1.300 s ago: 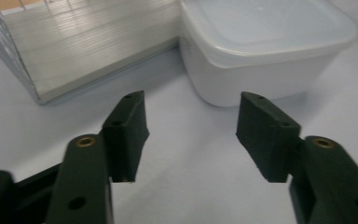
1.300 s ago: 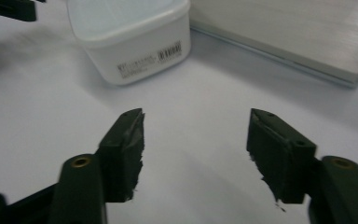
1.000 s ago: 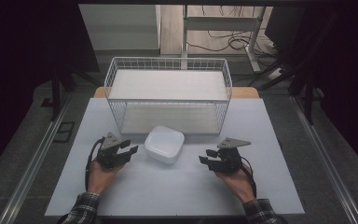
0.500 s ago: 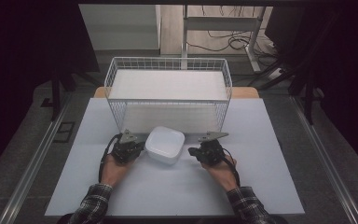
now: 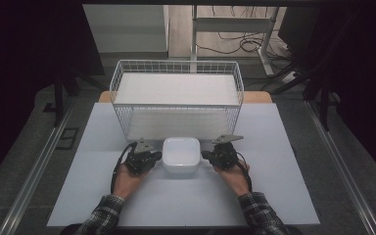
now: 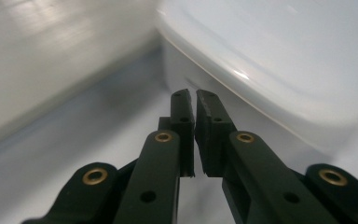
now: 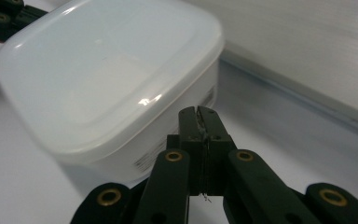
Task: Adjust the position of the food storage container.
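- The white square box (image 5: 180, 154) with rounded corners and a glossy lid sits on my bench (image 5: 284, 196), just before the wire basket (image 5: 176, 93).
- My left gripper (image 6: 195, 105) and right gripper (image 7: 199, 116) flank it, jaws together, empty.

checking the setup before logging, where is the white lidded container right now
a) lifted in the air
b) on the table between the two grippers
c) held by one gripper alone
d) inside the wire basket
b: the white lidded container sits on the table in front of the wire basket, flanked by the left gripper and right gripper.
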A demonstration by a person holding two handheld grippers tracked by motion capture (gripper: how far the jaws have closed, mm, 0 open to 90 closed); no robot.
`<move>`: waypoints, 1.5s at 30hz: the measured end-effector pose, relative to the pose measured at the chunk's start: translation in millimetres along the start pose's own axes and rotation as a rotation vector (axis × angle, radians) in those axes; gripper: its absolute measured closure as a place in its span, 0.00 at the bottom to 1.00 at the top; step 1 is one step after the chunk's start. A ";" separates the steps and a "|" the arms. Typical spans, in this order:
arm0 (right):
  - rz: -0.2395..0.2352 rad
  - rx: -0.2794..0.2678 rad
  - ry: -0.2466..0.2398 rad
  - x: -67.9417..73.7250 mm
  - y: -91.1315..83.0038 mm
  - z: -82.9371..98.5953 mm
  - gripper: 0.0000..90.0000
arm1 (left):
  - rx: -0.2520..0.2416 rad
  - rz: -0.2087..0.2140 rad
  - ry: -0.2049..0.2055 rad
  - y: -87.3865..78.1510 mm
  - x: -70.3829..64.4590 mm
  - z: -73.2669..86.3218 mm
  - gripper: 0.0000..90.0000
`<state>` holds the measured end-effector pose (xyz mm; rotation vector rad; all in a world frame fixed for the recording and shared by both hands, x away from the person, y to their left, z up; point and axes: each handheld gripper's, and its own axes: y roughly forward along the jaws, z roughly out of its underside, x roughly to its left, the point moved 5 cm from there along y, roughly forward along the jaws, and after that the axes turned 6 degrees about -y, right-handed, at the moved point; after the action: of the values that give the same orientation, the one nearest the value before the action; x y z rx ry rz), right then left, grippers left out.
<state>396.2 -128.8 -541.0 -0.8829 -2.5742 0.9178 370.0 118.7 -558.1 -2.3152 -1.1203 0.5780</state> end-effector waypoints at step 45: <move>0.061 0.043 -0.136 11.4 -18.2 5.1 0.92 | 0.012 0.056 -0.016 -21.8 -6.1 7.1 0.89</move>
<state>376.8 -135.2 -532.6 -0.9210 -2.6426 1.0820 349.5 127.2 -549.7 -2.3418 -1.0591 0.6234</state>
